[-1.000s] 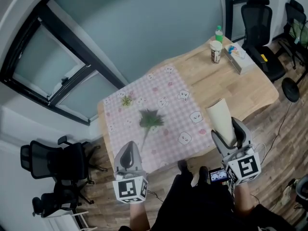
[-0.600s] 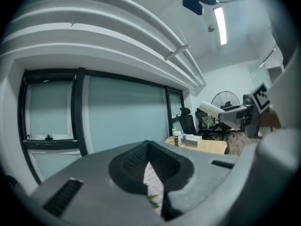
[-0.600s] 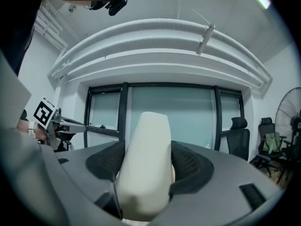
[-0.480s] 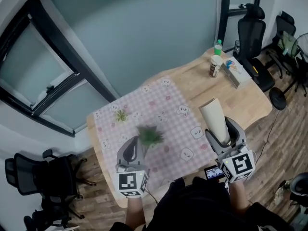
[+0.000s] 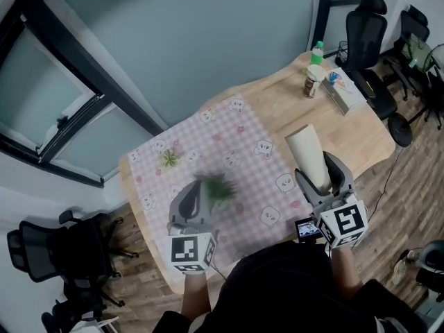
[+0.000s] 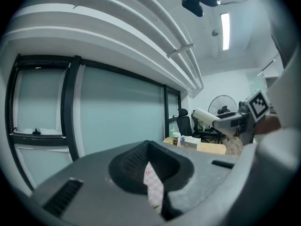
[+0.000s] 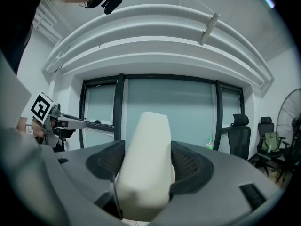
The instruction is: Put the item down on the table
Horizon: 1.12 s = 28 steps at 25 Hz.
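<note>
Right gripper pinches the lower half of a tall, smooth cream tube, tilted above the front edge of the pale wooden table. It looks light, stiff and slippery, so a low grip suits. Left gripper is pressed together.

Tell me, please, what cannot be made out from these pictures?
Head view: the green plant is blurred, so its kind is unclear.
Right gripper view: the lower end of the white item is hidden by the right gripper.
Head view: labels on the bottle and the cup are too small to read.
</note>
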Available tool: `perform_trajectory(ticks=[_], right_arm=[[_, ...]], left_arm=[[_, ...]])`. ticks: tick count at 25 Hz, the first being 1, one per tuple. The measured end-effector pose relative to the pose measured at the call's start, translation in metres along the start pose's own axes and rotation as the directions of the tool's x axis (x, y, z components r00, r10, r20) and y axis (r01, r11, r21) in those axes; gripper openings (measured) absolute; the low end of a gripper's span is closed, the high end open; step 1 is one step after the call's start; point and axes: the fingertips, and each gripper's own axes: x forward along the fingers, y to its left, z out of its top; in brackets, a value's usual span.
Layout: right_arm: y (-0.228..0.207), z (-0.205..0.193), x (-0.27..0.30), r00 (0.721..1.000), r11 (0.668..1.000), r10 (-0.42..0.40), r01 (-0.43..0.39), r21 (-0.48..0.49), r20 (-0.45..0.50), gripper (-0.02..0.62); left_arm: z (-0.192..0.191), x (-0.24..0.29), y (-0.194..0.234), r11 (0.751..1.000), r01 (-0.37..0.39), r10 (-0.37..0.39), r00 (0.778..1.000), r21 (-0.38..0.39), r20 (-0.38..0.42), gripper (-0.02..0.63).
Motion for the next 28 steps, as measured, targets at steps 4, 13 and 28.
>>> perform_trajectory(ticks=[4,13,28], right_arm=[[-0.007,-0.006,0.013,1.0,1.0,0.018,-0.018,0.002,-0.008,0.319],[-0.001,-0.114,0.083,0.983,0.994,0.105,-0.097,0.054,-0.151,0.319],[0.047,-0.377,0.105,0.753,0.988,0.152,-0.121,0.092,-0.64,0.319]], left_arm=[[0.002,0.012,-0.004,1.0,0.001,-0.001,1.0,0.0,-0.006,-0.002],[-0.013,0.015,-0.001,1.0,-0.026,0.025,0.998,-0.013,-0.057,-0.002],[-0.025,0.004,0.011,0.998,-0.058,0.057,0.993,-0.009,-0.103,-0.002]])
